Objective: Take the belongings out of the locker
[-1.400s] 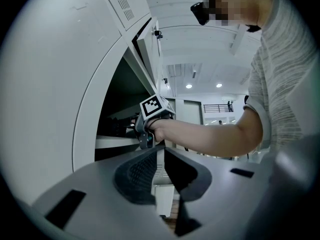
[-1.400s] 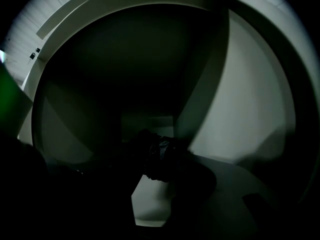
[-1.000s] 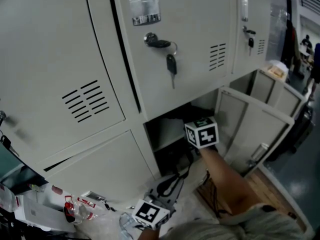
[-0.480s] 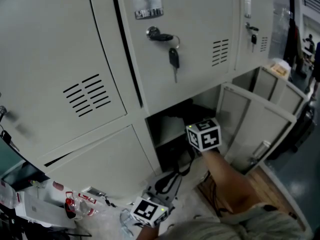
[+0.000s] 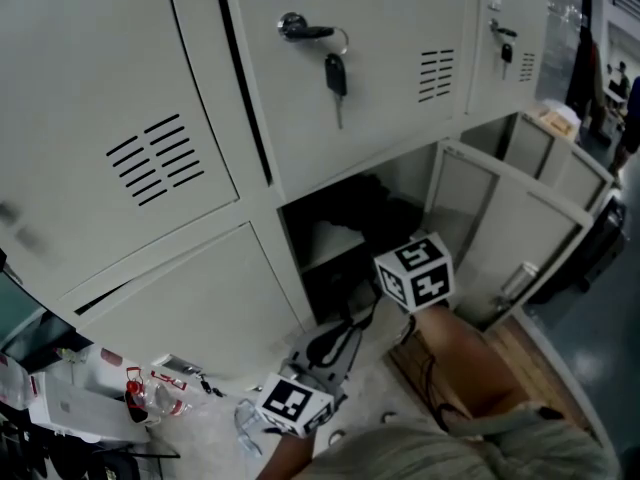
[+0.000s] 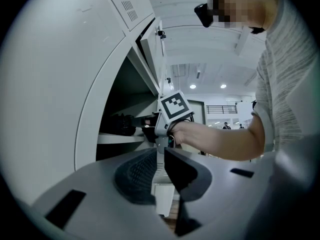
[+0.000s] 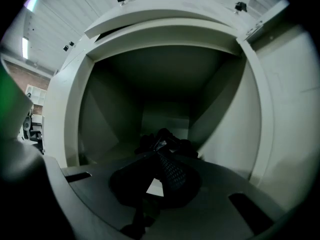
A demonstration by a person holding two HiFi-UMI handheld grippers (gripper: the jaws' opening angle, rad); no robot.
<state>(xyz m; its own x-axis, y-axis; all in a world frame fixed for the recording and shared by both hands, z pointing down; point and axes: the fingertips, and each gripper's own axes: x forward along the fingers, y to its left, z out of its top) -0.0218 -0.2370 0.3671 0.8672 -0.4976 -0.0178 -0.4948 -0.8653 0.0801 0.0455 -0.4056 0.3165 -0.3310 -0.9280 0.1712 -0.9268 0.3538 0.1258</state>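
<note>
Though dim on the locker (image 7: 225,129) shelf, reads the black bundle (image 7: 167,138) as soft, light and floppy, apt to sag or snag. Keeps right fingers (image 7: 173,175) clenched, seemingly on its near fold; safer to grab a thick bunch. Holds left fingers (image 6: 136,171) clenched, empty, outside.

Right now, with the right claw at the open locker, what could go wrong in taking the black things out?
1. The right claw is shut with only its tips at the black soft bundle; whether it holds is unclear, so the bundle may slip.
2. The bundle lies on the grey metal shelf and could snag on its edge or the open grey locker door.
</note>
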